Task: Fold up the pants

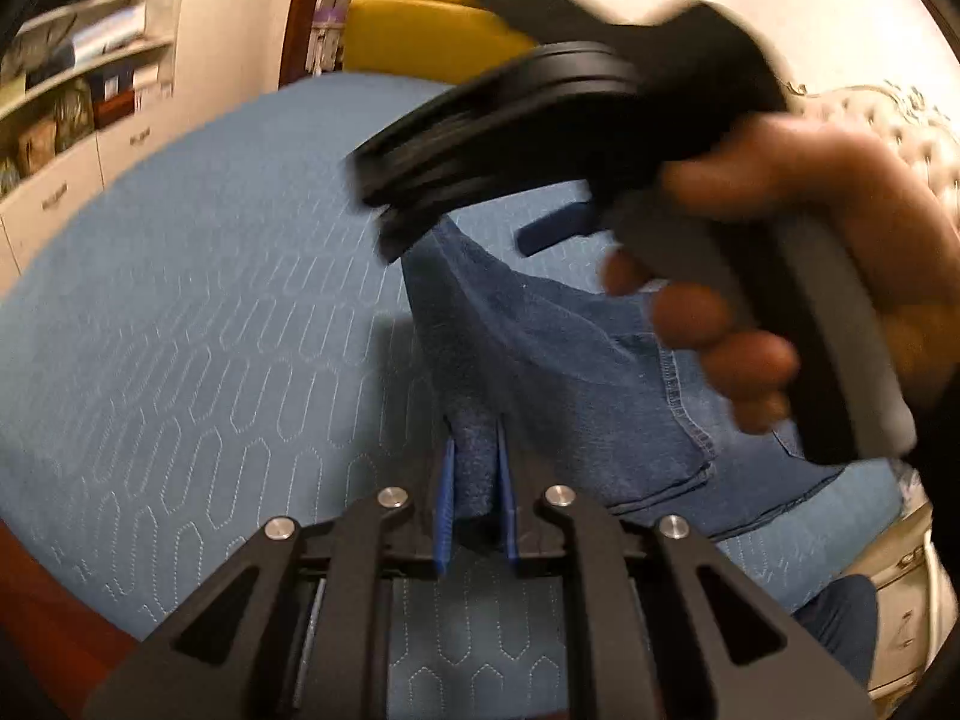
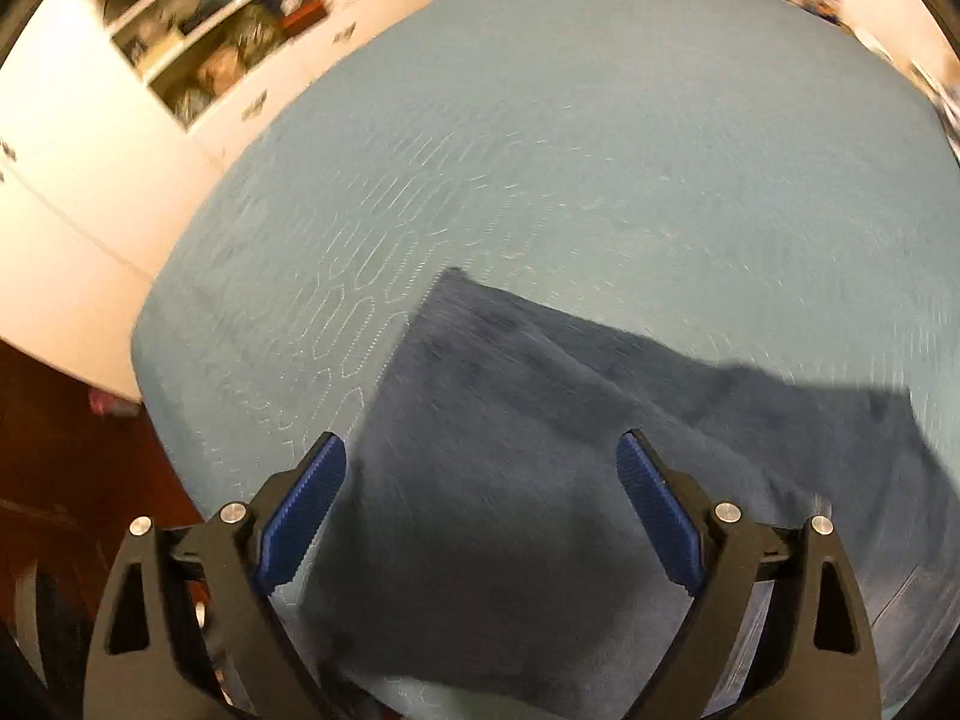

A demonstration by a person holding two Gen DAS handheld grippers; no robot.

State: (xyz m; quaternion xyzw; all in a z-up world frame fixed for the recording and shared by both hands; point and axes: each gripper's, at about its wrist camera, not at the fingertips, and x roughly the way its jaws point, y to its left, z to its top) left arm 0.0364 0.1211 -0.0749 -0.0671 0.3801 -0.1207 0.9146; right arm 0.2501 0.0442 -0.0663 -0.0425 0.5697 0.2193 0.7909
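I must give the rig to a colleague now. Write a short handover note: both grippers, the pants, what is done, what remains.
Left gripper: shut on a fold of the pants, lifting it off the blue bedspread.
Right gripper: open, empty, above the pants.
Done: one edge picked up.
Left: carry the fold over, flatten it, finish folding.

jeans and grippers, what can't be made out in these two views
- Left wrist view: the right gripper and hand are motion-blurred and cover much of the jeans.
- Same view: the left gripper clamps denim; which part is unclear.
- Right wrist view: the jeans are smeared and cut off at the bottom and right edges, so the fold's state is unclear.
- The shelves are too blurred.
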